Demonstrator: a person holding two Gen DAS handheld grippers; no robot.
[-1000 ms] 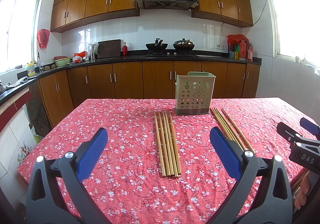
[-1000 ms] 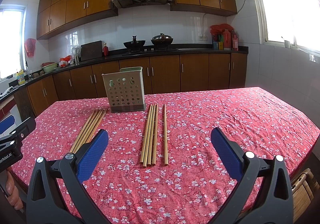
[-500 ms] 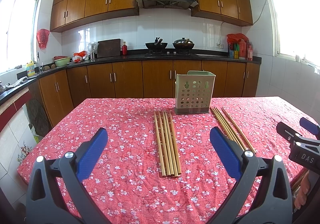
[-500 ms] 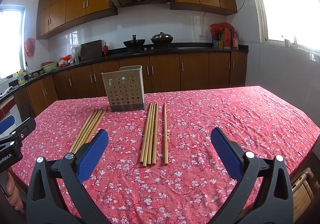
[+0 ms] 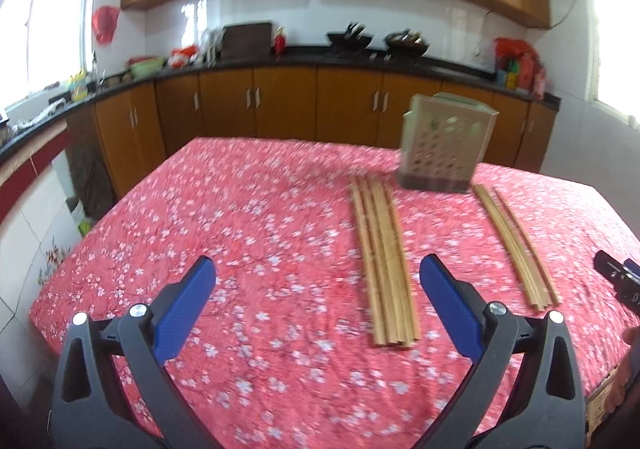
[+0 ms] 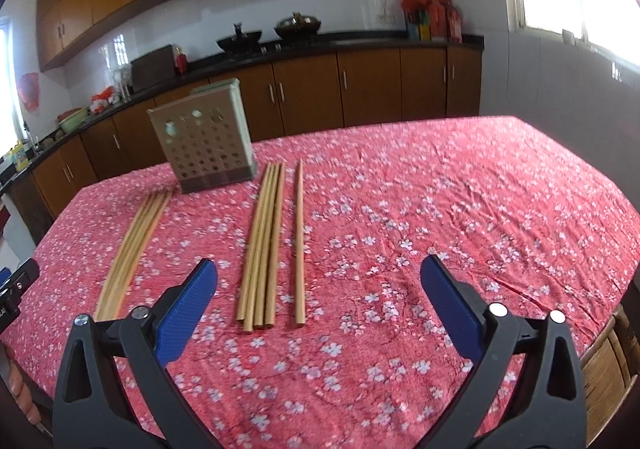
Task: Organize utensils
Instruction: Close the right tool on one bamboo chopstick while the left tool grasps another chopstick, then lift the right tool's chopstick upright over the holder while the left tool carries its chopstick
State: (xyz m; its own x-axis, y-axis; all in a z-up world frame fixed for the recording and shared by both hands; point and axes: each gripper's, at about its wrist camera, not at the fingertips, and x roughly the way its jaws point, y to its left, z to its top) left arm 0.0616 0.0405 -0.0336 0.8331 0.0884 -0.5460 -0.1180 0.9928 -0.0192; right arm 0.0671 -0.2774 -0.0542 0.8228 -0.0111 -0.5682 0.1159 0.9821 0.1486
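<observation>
1. Left gripper (image 5: 318, 273): blue-padded fingers spread wide, nothing between them. It hangs above the flowered red tablecloth (image 5: 240, 233), just left of the near ends of the left chopstick bundle (image 5: 382, 257).
2. Right gripper (image 6: 318, 275): fingers spread wide, nothing pinched. The jaws have just been closing a little, with only cloth in the gap. It hangs over the cloth, to the right of the near ends of the right chopstick bundle (image 6: 264, 245) and of the single chopstick (image 6: 299, 245).
3. Left chopstick bundle: flat on the cloth, sticks side by side and touching, far ends near the holder's base.
4. Right chopstick bundle: flat, sticks touching; the single chopstick lies just beside it on the right, apart by a narrow gap.
5. Perforated holder (image 6: 206, 139): upright at the far side of the table, between the far ends of the two bundles.
6. Both views are blurred.
7. Behind the table: wooden cabinets (image 5: 280, 109), a dark counter and two pans on the stove (image 6: 268, 35).
</observation>
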